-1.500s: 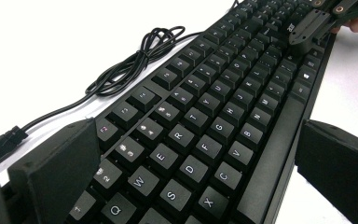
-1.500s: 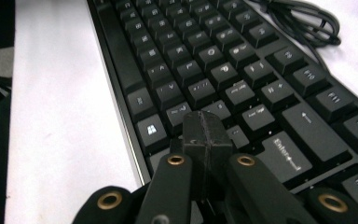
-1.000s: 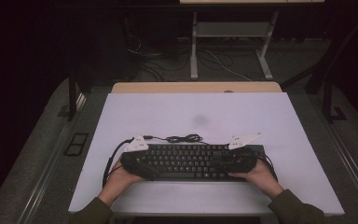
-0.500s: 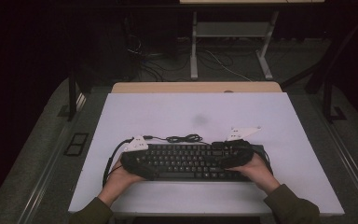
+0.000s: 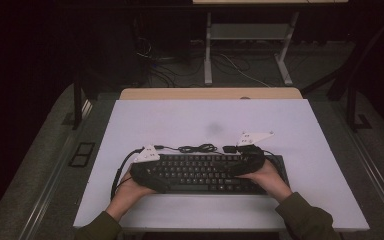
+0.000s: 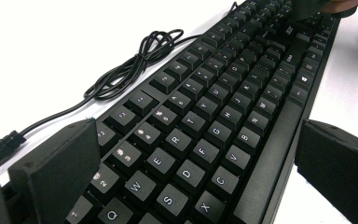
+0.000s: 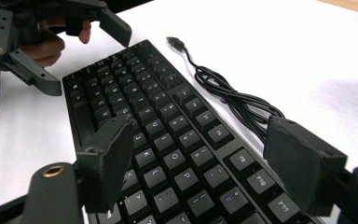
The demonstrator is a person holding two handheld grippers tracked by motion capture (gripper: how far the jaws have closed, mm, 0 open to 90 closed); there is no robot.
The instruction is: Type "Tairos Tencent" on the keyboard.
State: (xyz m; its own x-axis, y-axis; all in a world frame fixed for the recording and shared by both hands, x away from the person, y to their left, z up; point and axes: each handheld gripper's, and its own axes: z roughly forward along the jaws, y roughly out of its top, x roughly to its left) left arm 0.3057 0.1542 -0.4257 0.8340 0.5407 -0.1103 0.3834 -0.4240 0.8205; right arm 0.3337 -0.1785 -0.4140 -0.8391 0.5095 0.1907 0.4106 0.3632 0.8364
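Keyboard (image 5: 205,172): laid flat near the table's (image 5: 300,130) front edge, unmoved; bundled cable (image 5: 198,148) just behind. Left gripper (image 6: 191,163): jaws spread wide across its left end, nothing held, unchanged. Right gripper (image 7: 209,163): likewise spread wide, now shifted inward over the keys.

The right tool (image 5: 242,162) has moved inward from the keyboard's (image 5: 200,172) right end, over its keys.

table (image 5: 300,130): white | floor cables (image 5: 230,62): behind table | desk frame (image 5: 250,35)
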